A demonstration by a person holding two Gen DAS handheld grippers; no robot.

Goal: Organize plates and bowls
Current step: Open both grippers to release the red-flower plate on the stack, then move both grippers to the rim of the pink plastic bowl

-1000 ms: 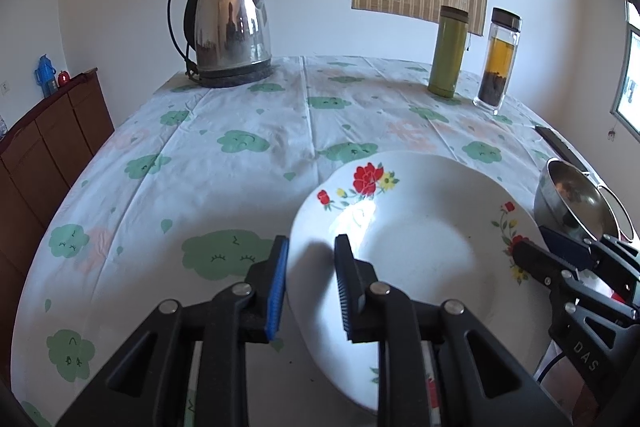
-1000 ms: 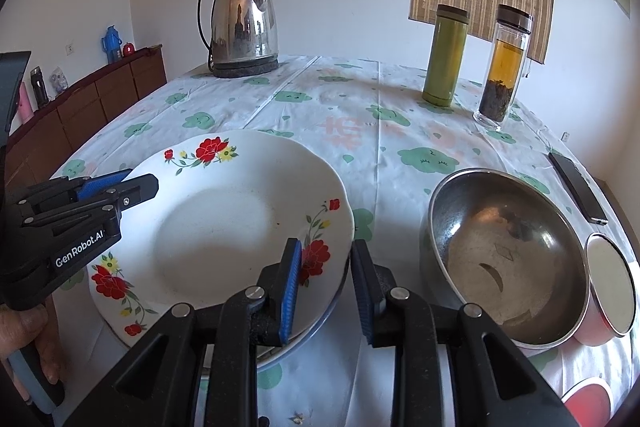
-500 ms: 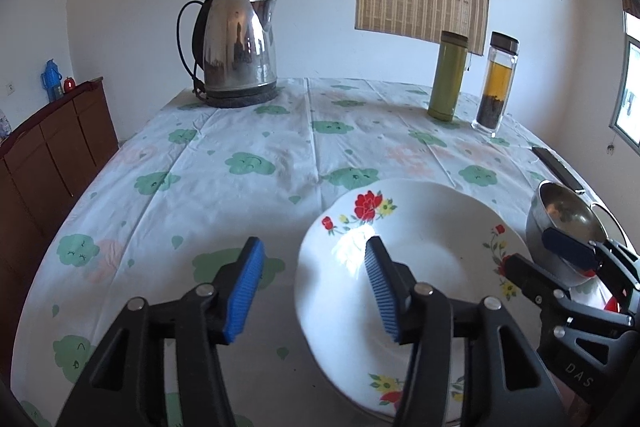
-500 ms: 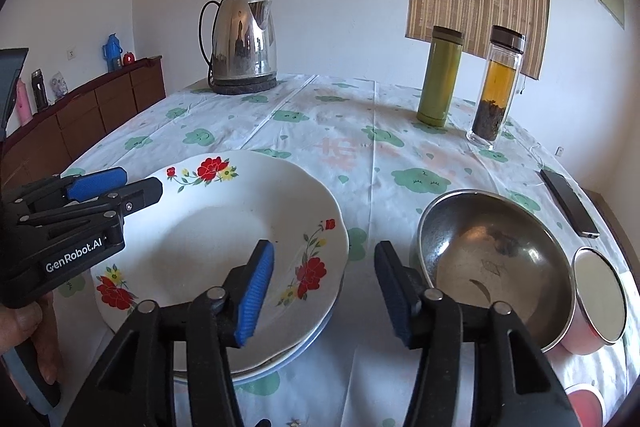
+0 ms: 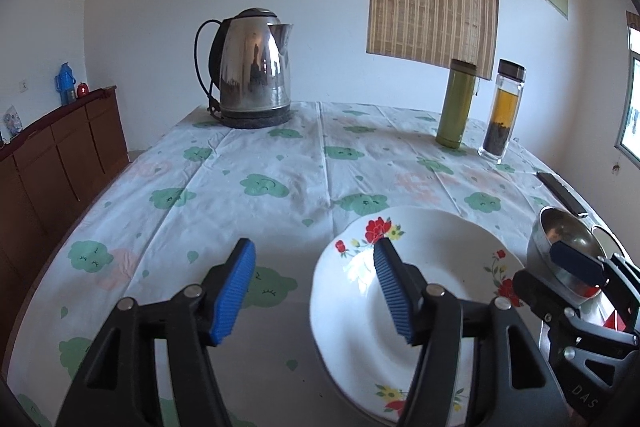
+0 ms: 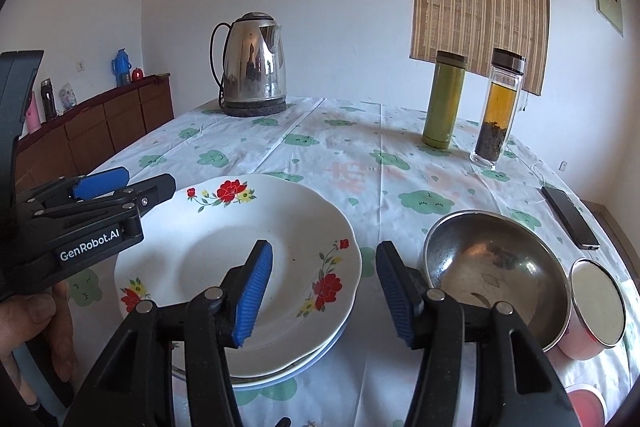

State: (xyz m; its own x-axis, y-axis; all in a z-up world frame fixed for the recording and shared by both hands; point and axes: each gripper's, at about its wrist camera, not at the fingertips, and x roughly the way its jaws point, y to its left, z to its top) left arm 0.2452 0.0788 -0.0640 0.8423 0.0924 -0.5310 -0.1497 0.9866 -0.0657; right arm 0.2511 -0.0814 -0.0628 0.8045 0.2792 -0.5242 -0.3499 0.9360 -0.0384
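A white plate with red flowers lies on top of a small stack of plates on the cloud-print tablecloth; it also shows in the left wrist view. My left gripper is open and empty, raised over the plate's left rim. My right gripper is open and empty, raised over the plate's right rim. A steel bowl sits right of the stack, with a pink metal-rimmed cup beside it. The bowl shows partly in the left wrist view.
A steel kettle stands at the table's far left. A green flask and a glass tea bottle stand at the far right. A phone lies by the right edge. A brown cabinet stands left of the table.
Both grippers have opened, letting go of the flowered plate's rims, and have drawn back and up. The plate now rests on the stack.
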